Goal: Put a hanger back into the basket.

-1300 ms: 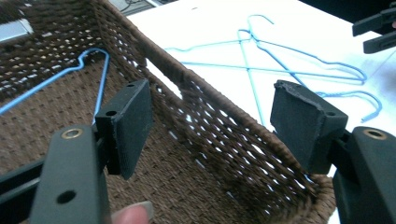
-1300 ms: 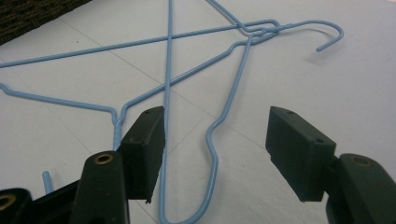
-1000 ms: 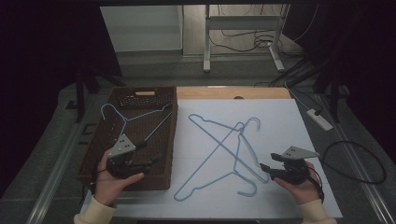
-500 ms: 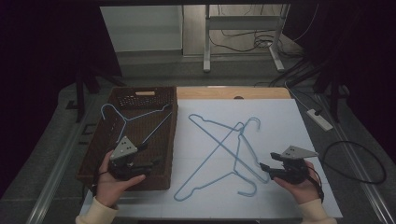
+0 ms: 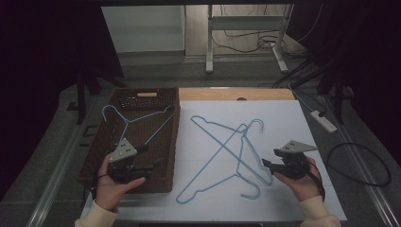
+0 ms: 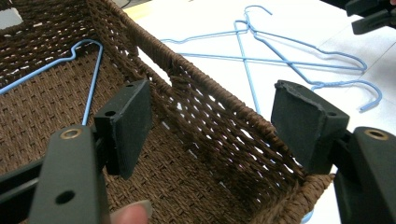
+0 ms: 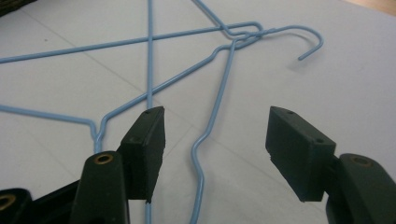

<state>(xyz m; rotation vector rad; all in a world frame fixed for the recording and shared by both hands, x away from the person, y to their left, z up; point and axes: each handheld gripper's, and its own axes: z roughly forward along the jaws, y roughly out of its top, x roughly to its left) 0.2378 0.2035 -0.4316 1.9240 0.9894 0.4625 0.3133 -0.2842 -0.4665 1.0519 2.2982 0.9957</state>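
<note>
A brown woven basket [image 5: 176, 137] stands at the left with one blue wire hanger [image 5: 135, 120] lying inside. Two more blue hangers [image 5: 227, 149] lie crossed on the white tabletop. My left gripper [image 5: 153, 168] is held over the basket's near right corner, open and holding nothing. In the left gripper view its jaws [image 6: 212, 107] straddle the basket's side wall [image 6: 233, 140] without touching it. My right gripper [image 5: 265, 164] sits just right of the crossed hangers, open. In the right gripper view one hanger's wire [image 7: 219, 93] runs on the table below the gap of that gripper [image 7: 215, 126].
The white sheet [image 5: 307, 127] covers the table's right part, with a wooden strip [image 5: 236, 93] behind it. A power strip [image 5: 323, 120] and a looped black cable [image 5: 359, 165] lie off the right edge. Table legs and cables stand at the back.
</note>
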